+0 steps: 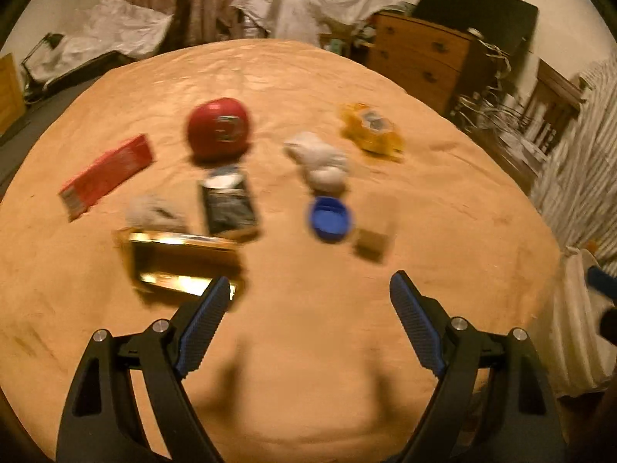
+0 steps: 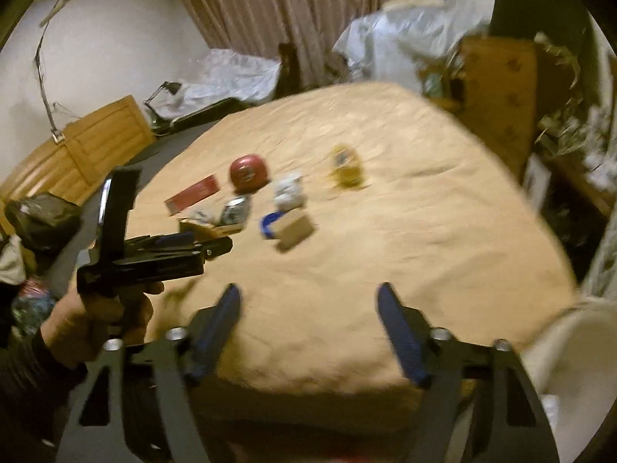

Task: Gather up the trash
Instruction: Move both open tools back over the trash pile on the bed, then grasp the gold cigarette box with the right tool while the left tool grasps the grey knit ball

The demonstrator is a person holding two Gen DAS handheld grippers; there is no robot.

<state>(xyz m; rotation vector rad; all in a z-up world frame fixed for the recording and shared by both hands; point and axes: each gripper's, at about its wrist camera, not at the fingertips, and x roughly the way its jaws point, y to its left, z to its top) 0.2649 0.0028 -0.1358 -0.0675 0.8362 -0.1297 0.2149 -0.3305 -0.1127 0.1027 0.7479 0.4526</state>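
Observation:
Trash lies scattered on a bed with a tan cover (image 1: pixel 443 200): a red box (image 1: pixel 106 175), a red ball-like lid (image 1: pixel 218 128), a dark packet (image 1: pixel 228 202), a gold foil box (image 1: pixel 181 262), crumpled white paper (image 1: pixel 320 162), a blue cap (image 1: pixel 329 218), a small cardboard box (image 1: pixel 372 245) and a yellow wrapper (image 1: pixel 372 127). My left gripper (image 1: pixel 308 289) is open and empty, above the cover just short of the gold box. My right gripper (image 2: pixel 308 305) is open and empty over the bed's near edge. The left gripper also shows in the right wrist view (image 2: pixel 216 245).
A wooden chest of drawers (image 1: pixel 420 58) stands at the far right of the bed. Plastic-covered piles (image 1: pixel 304 4) sit behind the bed by the curtain. A white bag or bin (image 2: pixel 570 351) is at the near right. A wooden cabinet (image 2: pixel 77 146) stands at the left.

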